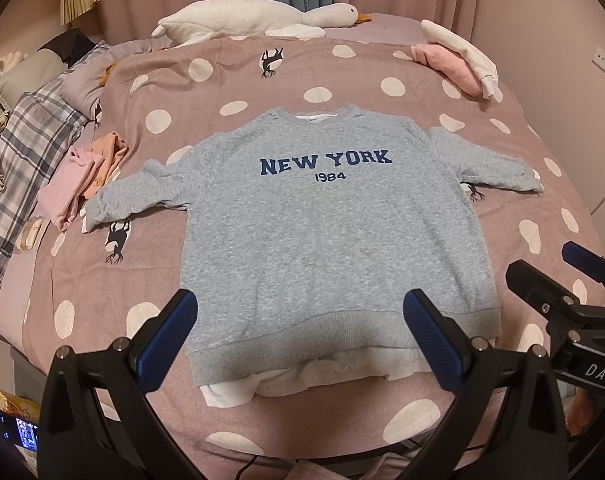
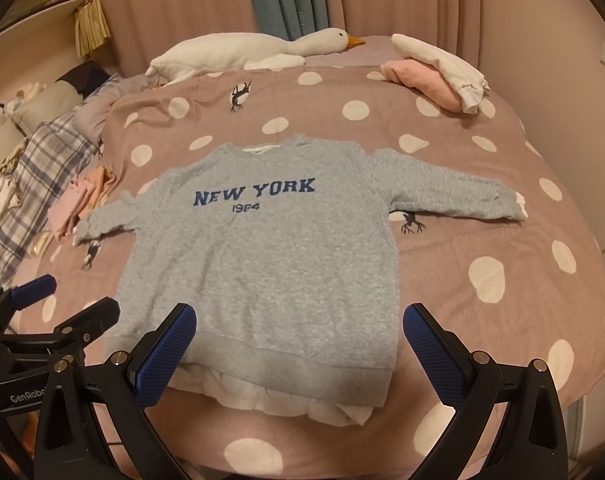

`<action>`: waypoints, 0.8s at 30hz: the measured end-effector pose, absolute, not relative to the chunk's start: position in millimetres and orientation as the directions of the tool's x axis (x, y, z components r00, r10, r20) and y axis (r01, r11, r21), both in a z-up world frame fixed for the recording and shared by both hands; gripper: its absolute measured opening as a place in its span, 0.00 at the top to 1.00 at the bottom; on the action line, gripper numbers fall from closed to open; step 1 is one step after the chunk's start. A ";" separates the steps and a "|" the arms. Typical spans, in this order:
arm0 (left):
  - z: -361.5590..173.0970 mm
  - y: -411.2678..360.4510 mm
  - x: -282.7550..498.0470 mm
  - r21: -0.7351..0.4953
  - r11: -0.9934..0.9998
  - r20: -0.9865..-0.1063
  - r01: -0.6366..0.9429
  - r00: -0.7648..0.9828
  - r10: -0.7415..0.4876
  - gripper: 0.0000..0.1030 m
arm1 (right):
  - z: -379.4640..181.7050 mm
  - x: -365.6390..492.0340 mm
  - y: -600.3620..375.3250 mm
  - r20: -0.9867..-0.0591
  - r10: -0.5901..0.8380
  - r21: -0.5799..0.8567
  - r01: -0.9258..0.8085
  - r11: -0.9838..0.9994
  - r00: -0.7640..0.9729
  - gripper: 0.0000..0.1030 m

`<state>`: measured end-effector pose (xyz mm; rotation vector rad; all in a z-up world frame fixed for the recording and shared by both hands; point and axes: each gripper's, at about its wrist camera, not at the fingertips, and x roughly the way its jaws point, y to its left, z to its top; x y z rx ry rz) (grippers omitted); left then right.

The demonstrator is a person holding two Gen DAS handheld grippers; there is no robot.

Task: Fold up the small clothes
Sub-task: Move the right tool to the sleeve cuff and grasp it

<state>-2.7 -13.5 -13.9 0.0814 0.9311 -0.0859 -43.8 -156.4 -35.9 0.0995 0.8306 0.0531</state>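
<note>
Grey sweatshirt (image 1: 322,216) flat, print up, sleeves spread, hem at near edge of bed (image 1: 522,216); left gripper (image 1: 298,332) and right gripper (image 2: 298,344) both agape, empty, above hem; fabric likely soft, light, limp, so pinch at cuff or shoulder seam.

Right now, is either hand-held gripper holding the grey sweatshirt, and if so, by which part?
Nothing is held. The left hand-held gripper and right hand-held gripper are both open above the hem of the grey sweatshirt, which lies flat on the bed.
</note>
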 end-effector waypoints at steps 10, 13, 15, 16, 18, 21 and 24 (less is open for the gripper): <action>-35.4 -1.0 14.4 -0.245 0.959 -0.826 0.140 0.488 -0.282 0.00 | -43.8 -37.2 -190.3 -0.668 0.296 0.350 -0.063 0.935 0.683 0.01; -58.7 10.5 24.6 -0.464 0.880 -0.789 0.105 0.403 -0.464 0.00 | -64.0 -32.3 -218.4 -0.623 0.408 0.516 -0.040 0.855 0.667 0.01; -73.5 19.8 30.1 -0.591 0.806 -0.732 0.044 0.391 -0.558 0.00 | -78.0 -30.1 -234.4 -0.607 0.438 0.579 -0.009 0.815 0.663 0.01; -76.7 22.0 32.4 -0.613 0.790 -0.720 0.026 0.392 -0.572 0.00 | -87.2 -30.1 -245.6 -0.597 0.446 0.607 0.012 0.795 0.667 0.01; -82.5 26.0 37.9 -0.606 0.795 -0.724 0.000 0.414 -0.552 0.00 | -99.5 -29.7 -262.9 -0.587 0.448 0.647 0.058 0.760 0.675 0.01; -87.6 30.4 44.2 -0.627 0.779 -0.706 -0.003 0.427 -0.565 0.00 | -117.2 -30.9 -293.1 -0.546 0.454 0.723 0.123 0.679 0.704 0.01; -92.3 32.5 47.5 -0.656 0.754 -0.680 0.003 0.430 -0.593 0.00 | -129.0 -33.0 -324.4 -0.506 0.405 0.769 0.185 0.612 0.762 0.01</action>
